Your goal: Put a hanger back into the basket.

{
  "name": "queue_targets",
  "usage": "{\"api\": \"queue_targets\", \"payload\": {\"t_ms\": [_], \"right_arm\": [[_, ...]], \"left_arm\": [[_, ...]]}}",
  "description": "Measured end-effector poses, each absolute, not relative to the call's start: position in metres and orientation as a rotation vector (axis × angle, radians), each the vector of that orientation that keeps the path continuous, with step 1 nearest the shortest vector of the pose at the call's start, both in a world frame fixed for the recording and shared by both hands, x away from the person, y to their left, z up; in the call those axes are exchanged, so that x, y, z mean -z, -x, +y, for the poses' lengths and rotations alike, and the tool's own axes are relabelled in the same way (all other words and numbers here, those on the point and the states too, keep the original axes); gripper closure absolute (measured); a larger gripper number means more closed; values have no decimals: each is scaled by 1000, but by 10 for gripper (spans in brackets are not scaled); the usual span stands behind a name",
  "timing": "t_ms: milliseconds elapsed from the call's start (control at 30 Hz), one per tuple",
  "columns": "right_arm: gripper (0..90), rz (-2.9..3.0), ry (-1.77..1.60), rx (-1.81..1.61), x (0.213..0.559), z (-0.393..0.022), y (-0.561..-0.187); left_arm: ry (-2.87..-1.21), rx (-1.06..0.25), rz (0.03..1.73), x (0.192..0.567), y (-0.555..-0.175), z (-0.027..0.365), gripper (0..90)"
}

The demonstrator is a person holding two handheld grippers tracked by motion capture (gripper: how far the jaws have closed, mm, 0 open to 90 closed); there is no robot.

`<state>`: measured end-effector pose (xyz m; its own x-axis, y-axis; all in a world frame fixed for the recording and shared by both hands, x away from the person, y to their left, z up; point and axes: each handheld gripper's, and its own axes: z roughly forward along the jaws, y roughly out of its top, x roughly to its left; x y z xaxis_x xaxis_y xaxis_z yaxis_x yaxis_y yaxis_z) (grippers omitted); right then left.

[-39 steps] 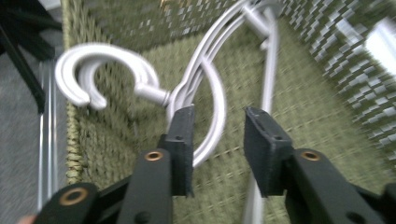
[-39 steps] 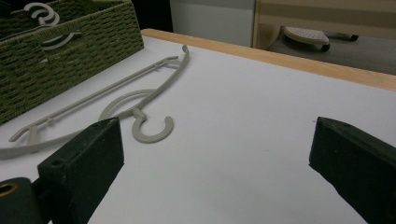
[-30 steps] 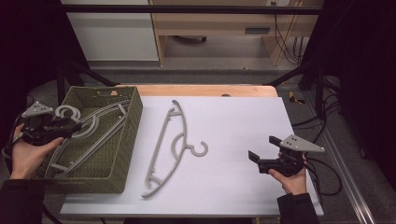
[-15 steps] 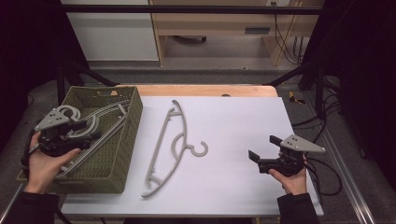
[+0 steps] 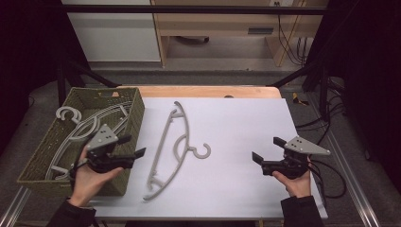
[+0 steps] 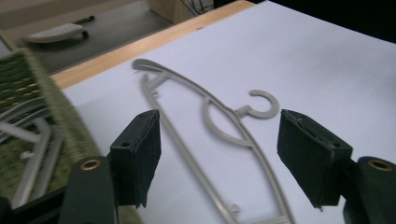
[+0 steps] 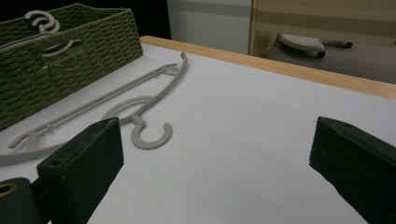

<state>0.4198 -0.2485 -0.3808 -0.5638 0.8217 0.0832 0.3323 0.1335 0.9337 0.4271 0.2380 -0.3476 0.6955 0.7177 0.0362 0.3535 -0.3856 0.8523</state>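
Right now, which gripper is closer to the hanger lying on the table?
The left. The left gripper sits just beside the hanger, over the basket corner. The right gripper rests farther off, across bare table.

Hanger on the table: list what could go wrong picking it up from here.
1. The hanger lies flat on the table, so the left gripper, jaws open, may slip off its thin bar.
2. Its hook or end could catch the basket wall when lifted over.

Grey hanger (image 5: 172, 151) — olive woven basket (image 5: 135, 116)
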Motion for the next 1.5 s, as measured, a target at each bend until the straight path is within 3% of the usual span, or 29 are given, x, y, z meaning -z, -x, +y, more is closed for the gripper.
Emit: {"api": "queue_targets", "payload": {"t_ms": [267,533,900,1267,1500], "right_arm": [[33,1976,-1101,-1417,381,-248,-420],[31,1974,-1103,-1428,381,-248,-419],[32,1987,-1103,-1417,383,-246,-420],[34,1997,-1100,-1416,384,-244,-420],[35,2011,-1099,-1410,386,-241,-422]], "left_arm": [[-2100,-403,775,389,-426,193,311],[-2164,-333,807,423,-428,179,322],[-2240,-234,847,455,-435,166,529],[-2305,-266,901,468,-439,160,735],[-2295,-249,961,466,-439,157,756]]}}
